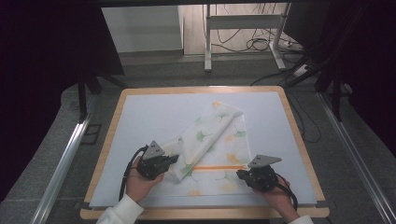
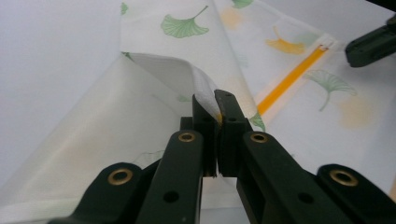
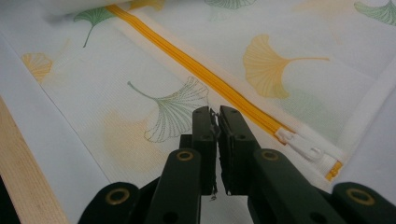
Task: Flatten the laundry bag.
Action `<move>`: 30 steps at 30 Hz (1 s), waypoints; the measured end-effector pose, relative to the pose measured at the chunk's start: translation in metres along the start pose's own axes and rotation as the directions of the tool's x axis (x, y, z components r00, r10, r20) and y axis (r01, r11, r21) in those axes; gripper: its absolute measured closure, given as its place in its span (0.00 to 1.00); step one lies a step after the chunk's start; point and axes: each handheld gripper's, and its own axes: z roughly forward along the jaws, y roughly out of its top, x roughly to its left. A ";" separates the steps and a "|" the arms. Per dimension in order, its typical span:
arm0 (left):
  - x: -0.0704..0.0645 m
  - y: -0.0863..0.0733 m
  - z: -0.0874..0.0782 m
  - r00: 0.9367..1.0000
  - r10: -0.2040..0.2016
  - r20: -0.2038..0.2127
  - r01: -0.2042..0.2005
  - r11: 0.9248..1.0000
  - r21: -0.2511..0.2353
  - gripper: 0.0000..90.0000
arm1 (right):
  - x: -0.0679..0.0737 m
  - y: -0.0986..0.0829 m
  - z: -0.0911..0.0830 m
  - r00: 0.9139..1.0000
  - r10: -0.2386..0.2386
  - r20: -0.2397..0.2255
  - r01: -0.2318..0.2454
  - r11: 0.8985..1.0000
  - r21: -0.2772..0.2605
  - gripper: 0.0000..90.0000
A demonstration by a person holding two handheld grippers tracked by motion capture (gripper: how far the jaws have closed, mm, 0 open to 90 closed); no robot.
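on white table mat [image 1: 140, 116]: leaf-print cloth bag [image 1: 219, 140] near front edge, corner pinched in left gripper [image 2: 216, 105] and folded rightward over zipper [image 3: 196, 70]; right gripper [image 3: 215, 119] clenched, resting on bag just beside zipper.

**Even light on the table, dark all around it**

We see the white mat [image 1: 154, 116] lit softly from overhead, bright without glare, while the space to either side of it falls nearly black. Shadows beside the patterned cloth [image 1: 212, 140] are faint. The high view is slightly soft and grainy. In both gripper views the near black jaws blur, and the cloth [image 2: 187, 28] softens farther off.
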 end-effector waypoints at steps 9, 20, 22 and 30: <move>0.013 0.001 -0.002 1.000 -0.021 -0.017 0.021 1.000 0.002 0.98 | -0.001 0.000 0.000 1.000 -0.001 0.000 0.001 1.000 0.003 0.94; 0.031 0.002 -0.003 0.998 -0.050 -0.043 0.050 0.999 -0.002 0.98 | 0.000 0.000 0.000 1.000 -0.002 -0.001 0.002 1.000 0.009 0.93; 0.033 0.004 -0.003 0.998 -0.043 -0.053 0.042 0.999 -0.007 0.98 | 0.000 0.000 0.000 1.000 -0.002 -0.002 0.002 1.000 0.011 0.93; 0.043 0.005 -0.001 0.997 -0.049 -0.063 0.048 0.999 -0.015 0.98 | 0.000 -0.001 0.001 1.000 -0.003 -0.002 0.003 1.000 0.012 0.92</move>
